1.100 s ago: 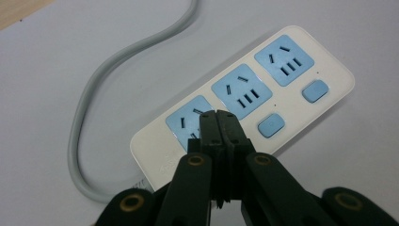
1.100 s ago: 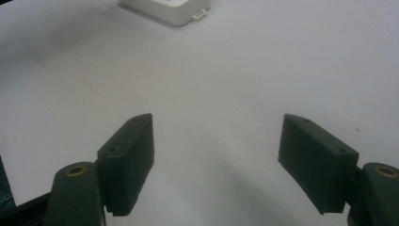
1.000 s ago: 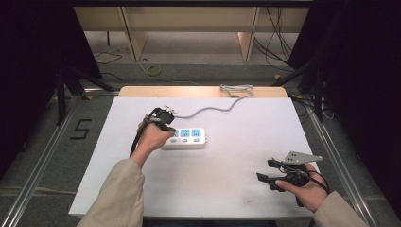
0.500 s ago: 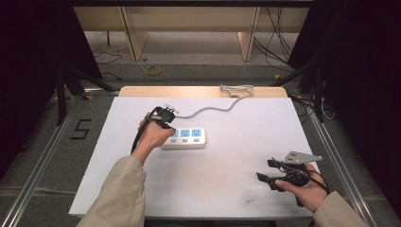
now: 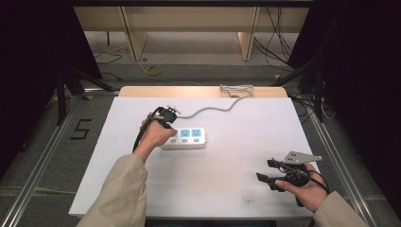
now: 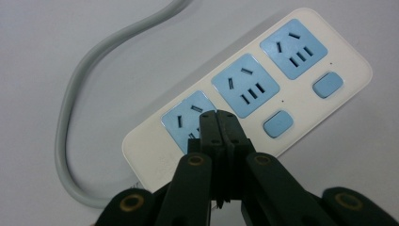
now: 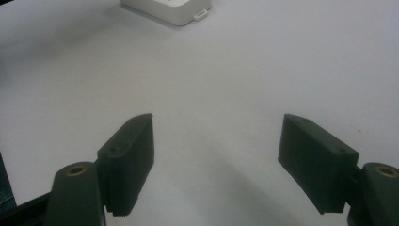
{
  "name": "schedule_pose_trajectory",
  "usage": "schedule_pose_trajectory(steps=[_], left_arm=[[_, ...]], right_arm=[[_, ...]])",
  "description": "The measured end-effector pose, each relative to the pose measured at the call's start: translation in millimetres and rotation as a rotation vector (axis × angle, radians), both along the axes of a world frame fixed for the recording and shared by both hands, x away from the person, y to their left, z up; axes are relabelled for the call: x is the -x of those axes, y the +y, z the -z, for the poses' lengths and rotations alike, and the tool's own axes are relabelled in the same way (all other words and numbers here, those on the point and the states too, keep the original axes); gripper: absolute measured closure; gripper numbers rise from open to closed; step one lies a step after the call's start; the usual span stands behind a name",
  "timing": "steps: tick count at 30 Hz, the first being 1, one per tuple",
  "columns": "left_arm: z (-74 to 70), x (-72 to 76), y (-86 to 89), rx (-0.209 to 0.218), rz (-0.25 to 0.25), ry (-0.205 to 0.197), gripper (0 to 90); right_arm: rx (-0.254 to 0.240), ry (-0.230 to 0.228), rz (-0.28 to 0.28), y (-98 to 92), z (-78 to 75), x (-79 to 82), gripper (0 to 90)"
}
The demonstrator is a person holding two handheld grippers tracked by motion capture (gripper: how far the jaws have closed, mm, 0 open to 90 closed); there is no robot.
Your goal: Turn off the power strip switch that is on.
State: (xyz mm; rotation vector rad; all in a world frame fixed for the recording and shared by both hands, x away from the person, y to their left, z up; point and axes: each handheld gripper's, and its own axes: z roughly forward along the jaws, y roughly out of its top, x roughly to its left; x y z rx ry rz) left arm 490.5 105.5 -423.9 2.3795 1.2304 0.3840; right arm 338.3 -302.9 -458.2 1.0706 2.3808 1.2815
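Nothing moved; power strip (image 5: 185, 138) lies crosswise

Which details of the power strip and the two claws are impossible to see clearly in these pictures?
- Left gripper view: the shut left claw covers the nearest switch of the power strip; contact cannot be told.
- High view: the left hand hides the strip's end; socket slots too small.
- Right gripper view: the top edge cuts the strip off, past the open right claw.

Power strip (image 5: 185, 138) on table (image 5: 227, 189)
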Motion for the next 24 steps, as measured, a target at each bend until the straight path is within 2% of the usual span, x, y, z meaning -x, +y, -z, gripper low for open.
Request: schedule_pose_trajectory(steps=[13, 24], left_arm=[[6.5, -0.9, -5.0, -0.031, 0.029, 0.072, 90.0], [10.3, -1.9, -6.1, -0.041, 0.024, 0.103, 90.0]], right_arm=[[-0.003, 0.0, -0.002, 0.0, 0.1, -0.2, 27.8], [-0.005, 0.001, -0.002, 0.2, 0.2, 0.0, 27.6]])
